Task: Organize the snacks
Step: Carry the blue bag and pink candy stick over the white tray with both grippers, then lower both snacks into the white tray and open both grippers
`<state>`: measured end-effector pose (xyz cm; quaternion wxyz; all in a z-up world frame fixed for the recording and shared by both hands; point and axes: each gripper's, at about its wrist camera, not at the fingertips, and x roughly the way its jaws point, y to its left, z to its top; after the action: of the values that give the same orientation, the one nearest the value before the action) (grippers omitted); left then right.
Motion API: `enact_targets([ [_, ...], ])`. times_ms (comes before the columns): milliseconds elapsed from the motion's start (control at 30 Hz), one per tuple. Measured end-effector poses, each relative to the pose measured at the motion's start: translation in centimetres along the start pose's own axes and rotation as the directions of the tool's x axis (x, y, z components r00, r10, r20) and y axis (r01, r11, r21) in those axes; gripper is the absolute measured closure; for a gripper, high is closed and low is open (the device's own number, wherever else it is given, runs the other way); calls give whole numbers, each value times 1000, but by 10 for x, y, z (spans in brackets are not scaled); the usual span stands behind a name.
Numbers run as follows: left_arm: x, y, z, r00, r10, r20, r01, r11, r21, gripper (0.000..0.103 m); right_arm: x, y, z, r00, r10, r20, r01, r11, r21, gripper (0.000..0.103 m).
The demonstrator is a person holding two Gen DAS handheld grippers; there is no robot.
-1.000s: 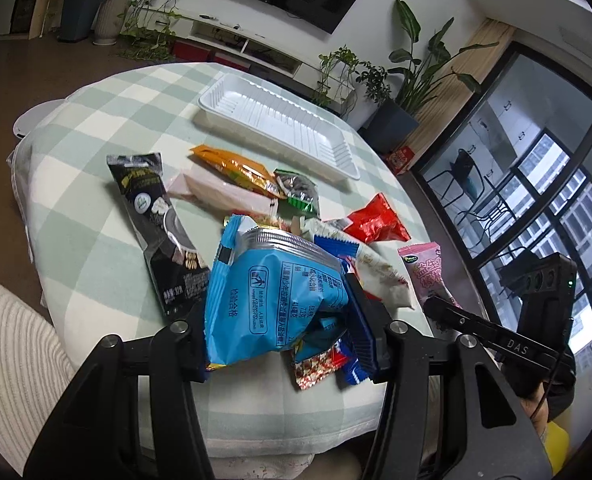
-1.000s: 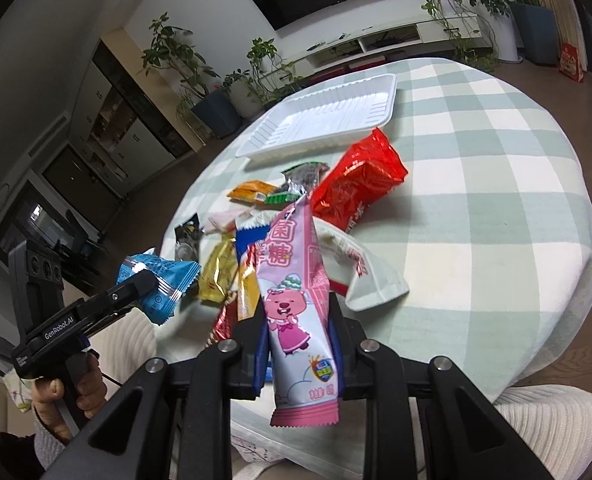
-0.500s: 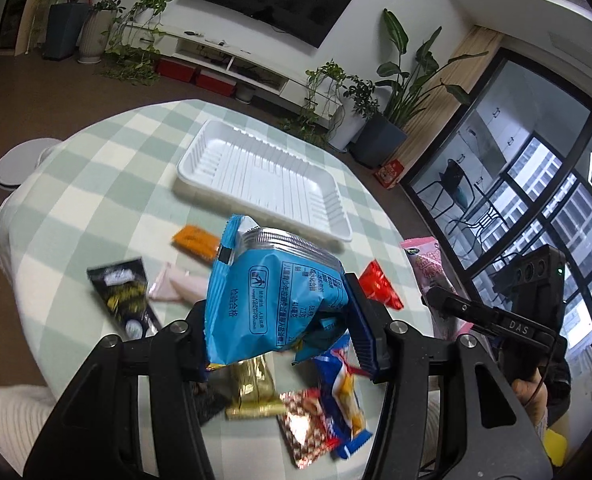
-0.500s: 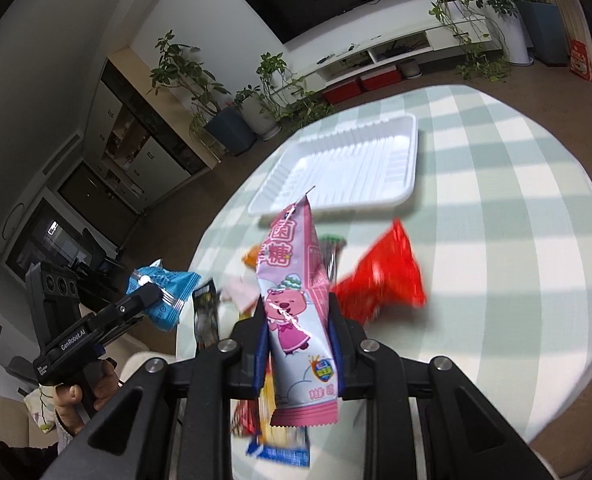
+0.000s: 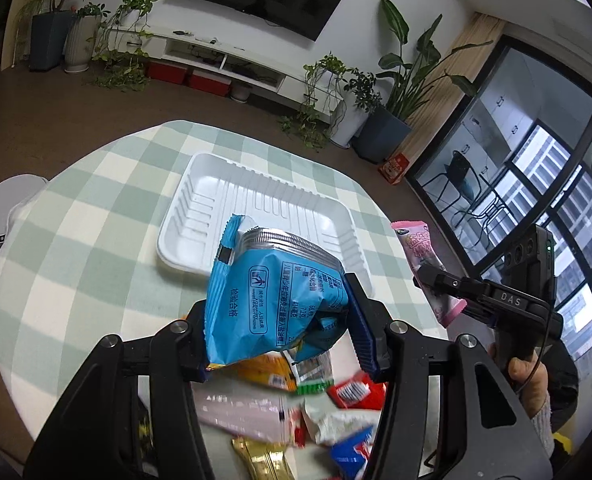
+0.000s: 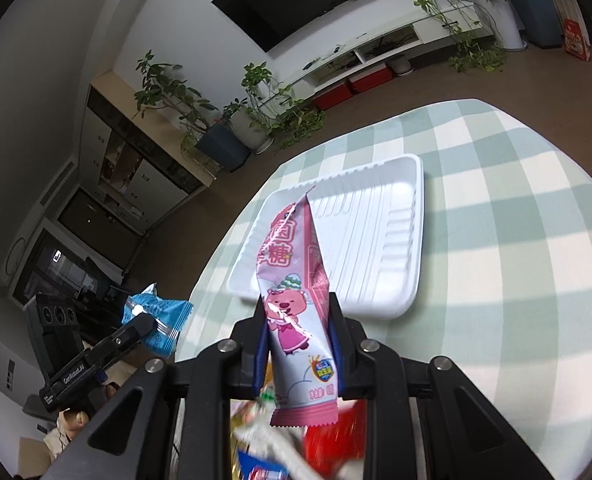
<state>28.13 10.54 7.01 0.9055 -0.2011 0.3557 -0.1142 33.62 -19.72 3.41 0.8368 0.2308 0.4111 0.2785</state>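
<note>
My left gripper (image 5: 284, 332) is shut on a blue snack bag (image 5: 276, 292) and holds it in the air before the near edge of the empty white tray (image 5: 216, 200). My right gripper (image 6: 297, 340) is shut on a pink candy packet (image 6: 296, 280) with a cartoon animal, held above the table short of the same tray (image 6: 399, 240). Each view shows the other gripper: the right one with the pink packet (image 5: 423, 248) at the right, the left one with the blue bag (image 6: 156, 316) at the left.
Several loose snack packets (image 5: 296, 400) lie in a pile on the green-checked tablecloth (image 5: 76, 248) under both grippers; they also show blurred in the right wrist view (image 6: 296, 440). A round stool (image 5: 4, 208) stands left of the table. Plants and a TV shelf line the far wall.
Both grippers have lifted their packets off the pile and moved forward toward the tray, which now looms larger and closer in both views. The snack pile has dropped beneath the fingers.
</note>
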Motion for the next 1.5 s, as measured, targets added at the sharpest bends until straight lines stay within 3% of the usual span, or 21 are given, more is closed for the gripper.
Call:
enact_targets([
  [300,81,18,38,996,52,-75,-51,999,20,53,52,-26,30,1000,-21,-21,22,999,48,76],
  [733,168,44,48,976,158,-151,-149,986,71,51,94,-48,38,993,-90,-71,94,994,57,74],
  [867,183,50,48,969,191,-158,-183,981,66,50,88,-47,38,990,-129,-52,130,991,33,59],
  [1167,157,50,52,969,226,-102,-220,973,67,44,53,-18,27,988,-155,16,156,985,-69,56],
  [1267,131,46,49,974,212,-83,-208,977,54,44,30,0,15,988,-146,56,151,983,-107,50],
  [1500,57,31,26,981,195,-20,-194,980,41,41,-12,39,-24,985,-135,104,155,964,-216,48],
])
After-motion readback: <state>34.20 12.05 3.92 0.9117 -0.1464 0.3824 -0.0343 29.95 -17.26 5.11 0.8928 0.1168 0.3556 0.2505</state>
